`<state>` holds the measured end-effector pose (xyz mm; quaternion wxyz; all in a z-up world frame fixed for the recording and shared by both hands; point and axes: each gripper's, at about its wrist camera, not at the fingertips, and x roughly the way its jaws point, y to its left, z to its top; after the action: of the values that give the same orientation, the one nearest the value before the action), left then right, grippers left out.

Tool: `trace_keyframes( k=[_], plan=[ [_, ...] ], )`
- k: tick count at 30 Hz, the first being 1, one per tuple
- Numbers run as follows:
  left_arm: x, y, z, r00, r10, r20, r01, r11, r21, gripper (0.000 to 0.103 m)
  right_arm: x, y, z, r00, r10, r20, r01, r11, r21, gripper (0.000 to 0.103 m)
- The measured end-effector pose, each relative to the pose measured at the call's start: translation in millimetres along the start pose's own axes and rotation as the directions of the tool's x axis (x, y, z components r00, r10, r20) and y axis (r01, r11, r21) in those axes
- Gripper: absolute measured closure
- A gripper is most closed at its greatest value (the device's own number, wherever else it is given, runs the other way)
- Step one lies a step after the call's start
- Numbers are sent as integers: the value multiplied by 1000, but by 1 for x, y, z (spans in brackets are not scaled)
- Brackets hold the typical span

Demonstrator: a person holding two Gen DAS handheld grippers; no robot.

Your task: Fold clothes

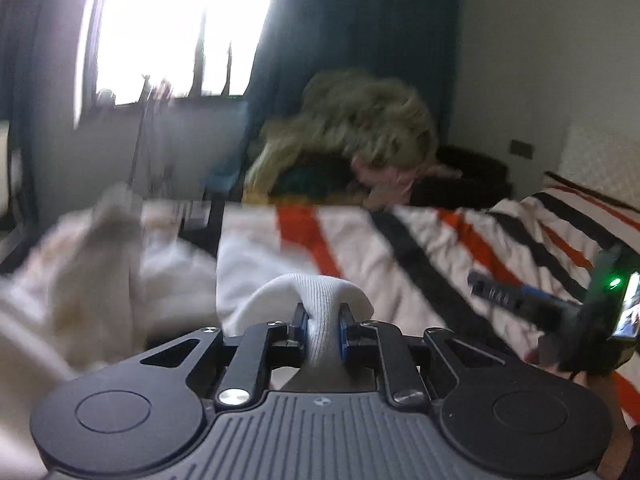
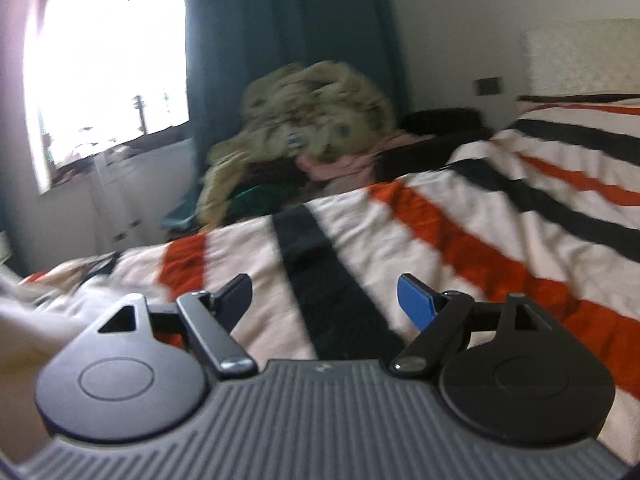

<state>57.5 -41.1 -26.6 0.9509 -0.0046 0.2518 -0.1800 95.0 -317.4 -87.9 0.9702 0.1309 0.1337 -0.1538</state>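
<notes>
My left gripper (image 1: 322,320) is shut on a white ribbed sock (image 1: 316,292), which bulges out above the blue pads and is held over the bed. A blurred pile of pale cream clothes (image 1: 92,264) lies to its left. My right gripper (image 2: 325,292) is open and empty, hovering over the striped bedspread (image 2: 460,216). The right gripper also shows in the left wrist view (image 1: 504,296) at the right edge, over the bedspread (image 1: 420,248). Pale cloth (image 2: 28,320) lies at the left edge of the right wrist view.
The bedspread has white, orange and black stripes. Beyond the bed's far edge a heap of yellow-green clothes (image 1: 360,128) (image 2: 312,116) sits on dark furniture. A teal curtain (image 2: 288,40), a bright window (image 2: 108,56) and a white headboard (image 2: 580,60) stand behind.
</notes>
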Motion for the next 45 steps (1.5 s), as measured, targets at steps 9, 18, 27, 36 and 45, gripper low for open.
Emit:
trace_keyframes(
  k=[9, 18, 27, 36, 45],
  plan=[
    [-24, 32, -3, 999, -33, -10, 31, 991, -128, 28, 18, -4, -16, 943, 244, -225, -178, 944, 279, 26],
    [-37, 41, 4, 999, 23, 30, -17, 985, -170, 17, 50, 14, -30, 830, 470, -299, -306, 833, 461, 33],
    [-33, 55, -4, 992, 72, 102, -58, 989, -134, 14, 149, 66, -27, 770, 517, -373, -344, 830, 439, 35],
    [13, 78, -6, 994, 12, 111, 6, 988, -154, 14, 219, 128, -27, 783, 471, -407, -372, 878, 301, 73],
    [35, 89, -2, 994, 18, 104, 5, 977, -215, 14, 195, 115, 60, 888, 406, -214, -355, 903, 240, 96]
  ],
)
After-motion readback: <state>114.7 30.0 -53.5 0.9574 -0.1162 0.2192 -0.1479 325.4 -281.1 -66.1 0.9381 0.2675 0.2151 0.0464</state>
